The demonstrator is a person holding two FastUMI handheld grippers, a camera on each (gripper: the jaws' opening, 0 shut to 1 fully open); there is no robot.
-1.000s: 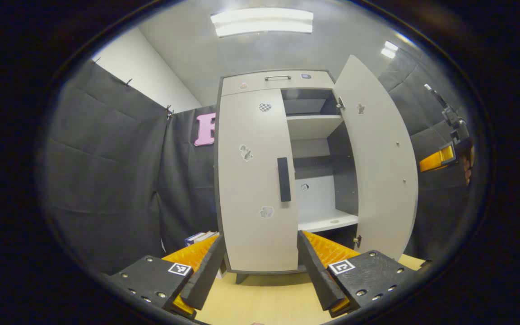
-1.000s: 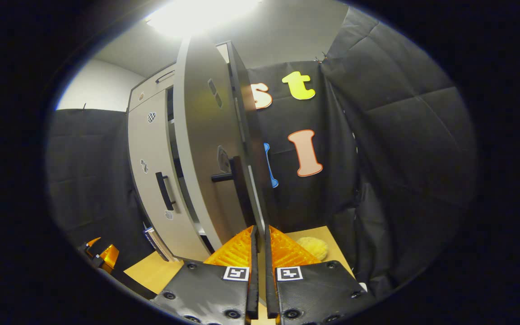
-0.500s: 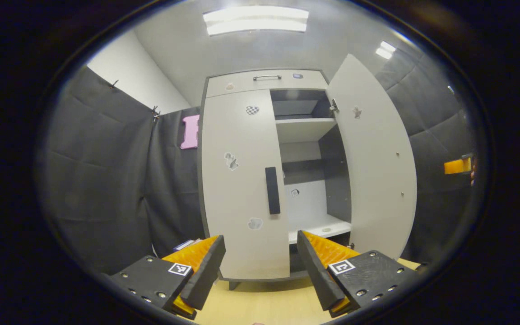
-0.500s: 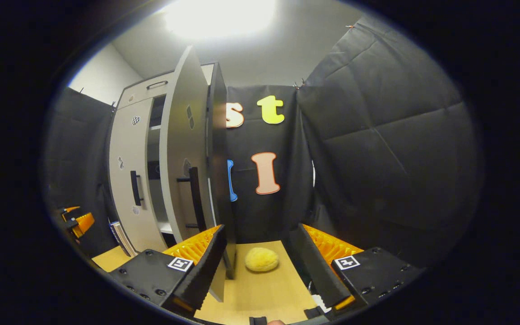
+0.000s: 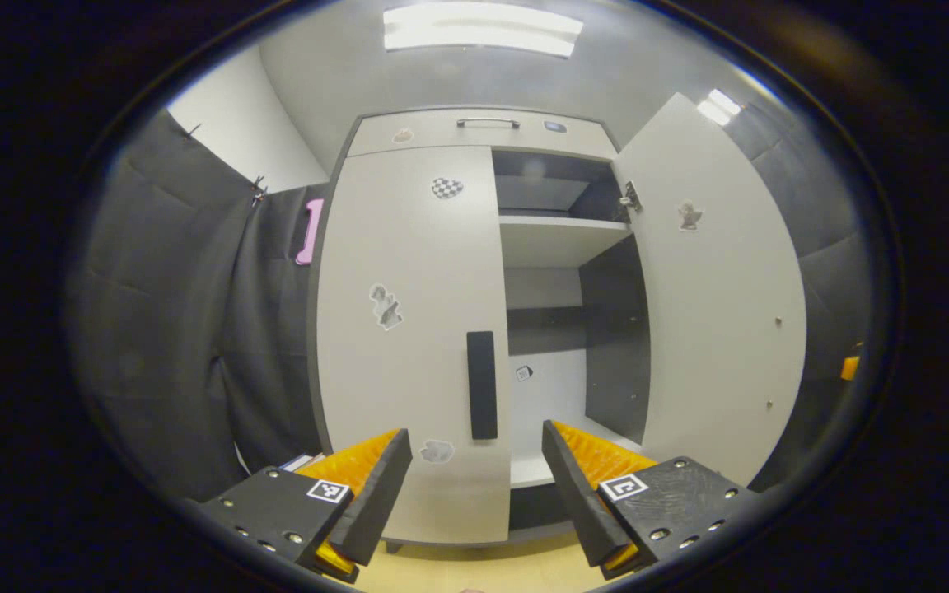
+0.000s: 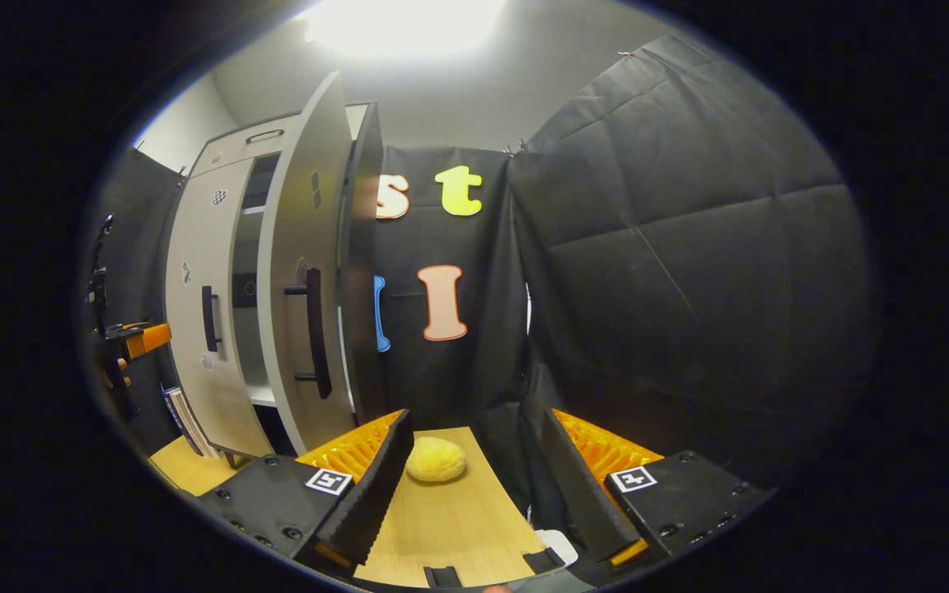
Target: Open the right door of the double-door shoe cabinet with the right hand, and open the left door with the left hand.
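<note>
The grey shoe cabinet (image 5: 479,132) stands ahead in the left gripper view. Its left door (image 5: 409,329) is closed, with a dark vertical handle (image 5: 482,385) near its inner edge. The right door (image 5: 717,288) is swung wide, baring the shelves (image 5: 553,235). My left gripper (image 5: 474,486) is open, just below and in front of that handle, touching nothing. In the right gripper view the open right door (image 6: 301,272) and its handle (image 6: 313,331) are at the left. My right gripper (image 6: 470,486) is open and apart from the door. The left gripper (image 6: 133,342) shows far left there.
A yellow fuzzy ball (image 6: 436,459) lies on the wooden floor (image 6: 450,527) beside the open door. Several books (image 6: 182,416) lean by the cabinet's left foot. Black cloth walls close in on the left and right. A top drawer with a metal pull (image 5: 487,123) sits above the doors.
My right gripper let go of the right door's handle, opened and drew back. My left gripper moved closer to the left door's handle.
</note>
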